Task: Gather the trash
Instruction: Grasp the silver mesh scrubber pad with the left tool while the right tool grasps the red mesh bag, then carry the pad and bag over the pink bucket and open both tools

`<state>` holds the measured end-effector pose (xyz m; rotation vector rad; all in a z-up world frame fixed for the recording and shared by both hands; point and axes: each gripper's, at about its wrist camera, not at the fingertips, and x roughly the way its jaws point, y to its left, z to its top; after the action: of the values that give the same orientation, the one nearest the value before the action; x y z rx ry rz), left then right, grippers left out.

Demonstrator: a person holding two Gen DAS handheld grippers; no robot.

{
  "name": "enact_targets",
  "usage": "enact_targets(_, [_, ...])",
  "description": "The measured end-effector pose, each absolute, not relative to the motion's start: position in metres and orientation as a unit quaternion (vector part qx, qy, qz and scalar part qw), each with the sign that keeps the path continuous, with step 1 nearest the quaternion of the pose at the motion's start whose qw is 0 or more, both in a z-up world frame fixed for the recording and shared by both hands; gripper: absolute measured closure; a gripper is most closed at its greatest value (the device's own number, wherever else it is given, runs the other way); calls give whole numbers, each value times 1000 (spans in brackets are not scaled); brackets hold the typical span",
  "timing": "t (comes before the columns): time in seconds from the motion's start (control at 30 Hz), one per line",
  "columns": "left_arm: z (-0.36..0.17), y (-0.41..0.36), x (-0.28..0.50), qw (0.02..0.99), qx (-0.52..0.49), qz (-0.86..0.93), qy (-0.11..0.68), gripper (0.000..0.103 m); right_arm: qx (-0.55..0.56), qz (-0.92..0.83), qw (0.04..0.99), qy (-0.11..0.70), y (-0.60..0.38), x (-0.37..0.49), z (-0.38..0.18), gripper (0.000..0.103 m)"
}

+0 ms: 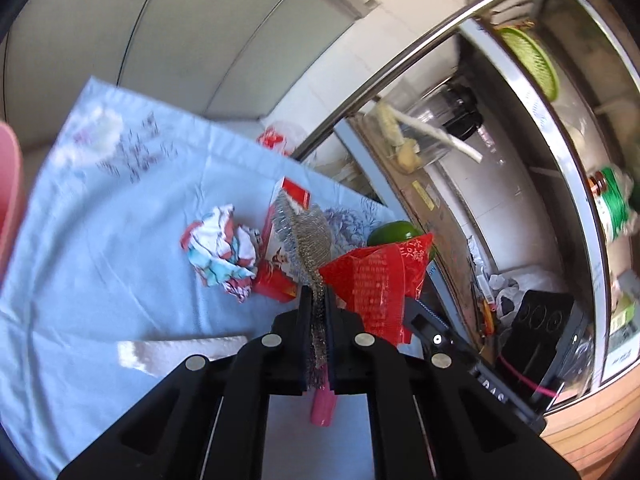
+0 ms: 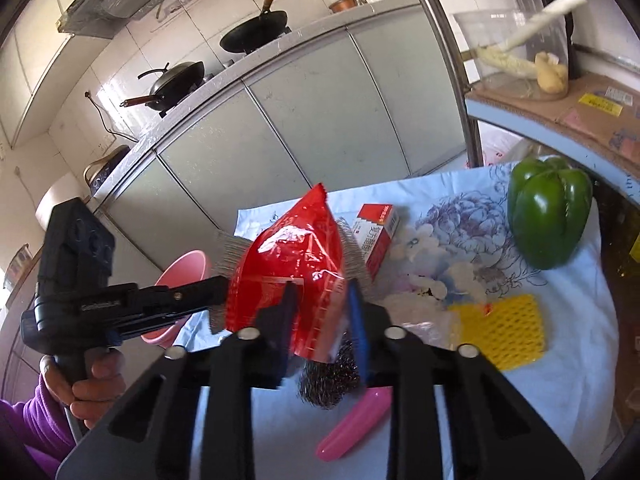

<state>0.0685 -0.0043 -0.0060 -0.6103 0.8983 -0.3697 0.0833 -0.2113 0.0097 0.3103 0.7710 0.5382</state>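
My left gripper (image 1: 318,300) is shut on a steel-wool scrubber (image 1: 310,236) with a pink handle (image 1: 322,408), held above the blue floral cloth (image 1: 120,220). My right gripper (image 2: 322,300) is shut on a red foil wrapper (image 2: 292,252), right beside the left gripper (image 2: 216,284); the wrapper also shows in the left wrist view (image 1: 380,276). The scrubber (image 2: 328,380) and its pink handle (image 2: 352,428) hang below the wrapper. On the cloth lie a crumpled paper ball (image 1: 222,248), a red and white box (image 1: 280,248) (image 2: 376,236) and a white tissue (image 1: 180,352).
A green pepper (image 2: 550,208) and a yellow foam net (image 2: 508,328) lie on the cloth at right. A pink bin (image 2: 180,276) stands beyond the table's far edge, seen also at the left (image 1: 8,200). A metal shelf rack (image 1: 520,160) stands right of the table.
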Motion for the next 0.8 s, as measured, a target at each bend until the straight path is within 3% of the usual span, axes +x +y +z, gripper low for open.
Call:
enact_targets(0.33, [27, 26, 27, 891, -237, -138, 361, 98, 119, 262, 896, 338, -190, 66, 38, 88])
enact_targets(0.4, [33, 35, 18, 901, -229, -123, 346, 98, 108, 259, 901, 331, -183, 65, 45, 97])
enact_targets(0.8, [46, 110, -21, 930, -221, -25, 293, 98, 76, 301, 887, 342, -127, 69, 57, 98])
